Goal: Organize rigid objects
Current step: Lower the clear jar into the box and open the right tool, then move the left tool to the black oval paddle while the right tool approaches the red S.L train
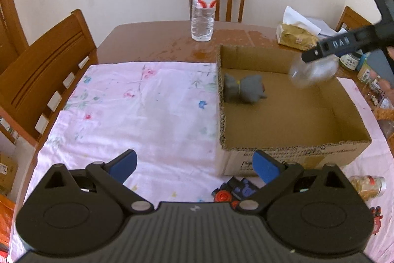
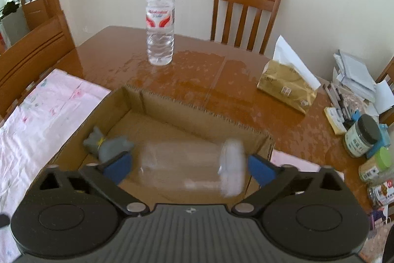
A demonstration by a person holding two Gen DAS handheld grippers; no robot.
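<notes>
Both the left gripper (image 1: 194, 164) and the right gripper (image 2: 188, 166) have black ribbed housings with round side discs, triangular cut-outs and silver pivot screws. Their angled black fingers (image 1: 115, 168) carry blue pads

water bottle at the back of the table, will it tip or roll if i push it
The water bottle stands upright, tall and narrow, so a high push would probably tip it. It looks nearly full, so fairly heavy. Once down, its round body would likely roll on the bare table.
</notes>
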